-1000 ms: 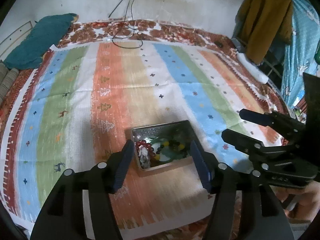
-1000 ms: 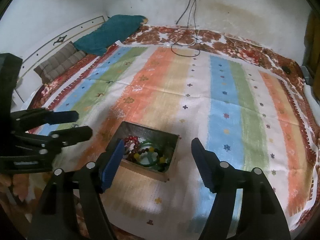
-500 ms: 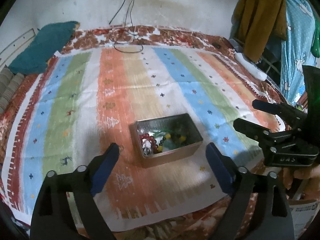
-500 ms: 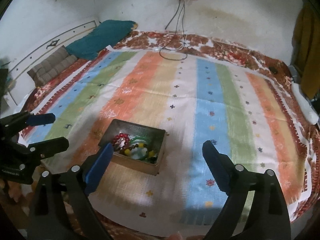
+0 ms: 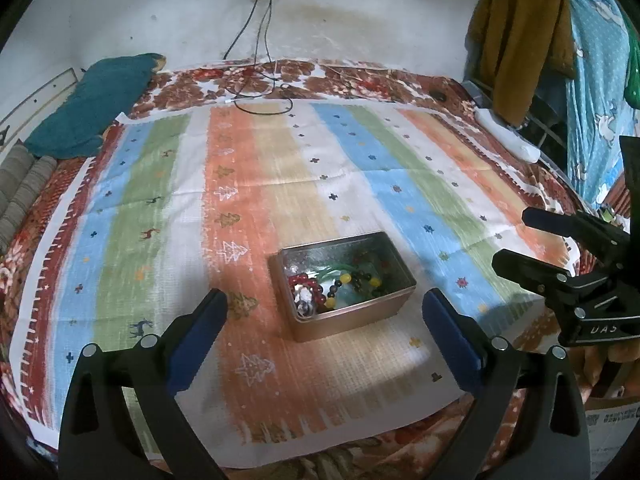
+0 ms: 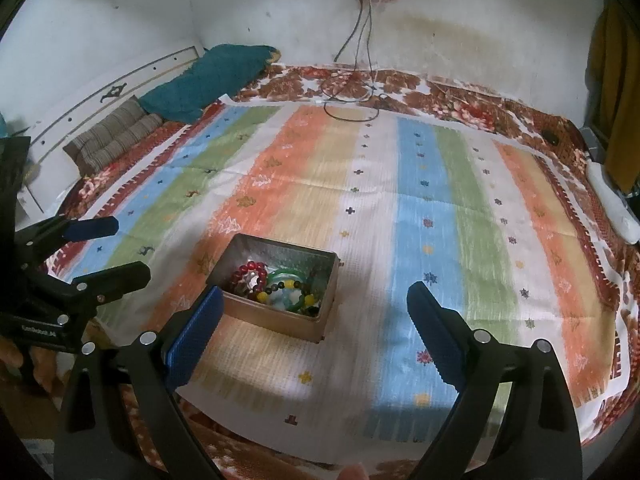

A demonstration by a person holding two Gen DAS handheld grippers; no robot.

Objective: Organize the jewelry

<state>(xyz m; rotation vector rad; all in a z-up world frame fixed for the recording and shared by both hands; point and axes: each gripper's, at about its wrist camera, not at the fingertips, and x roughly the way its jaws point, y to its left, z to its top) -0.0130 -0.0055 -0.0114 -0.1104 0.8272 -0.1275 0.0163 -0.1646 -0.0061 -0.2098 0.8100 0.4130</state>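
A rectangular metal box sits on the striped cloth near its front edge. It holds a red bead bracelet, a green bangle, a dark bracelet with yellow beads and other small pieces. My left gripper is open and empty, held back from the box and above the cloth. My right gripper is open and empty, just right of the box; it also shows at the right of the left wrist view.
The striped cloth covers a floral bedspread. A teal pillow and a striped cushion lie at the far left. Black cables trail from a wall socket. Clothes hang at the right.
Both grippers have pulled back and risen away from the box, and their jaws have opened wider. The box and jewelry have not moved.
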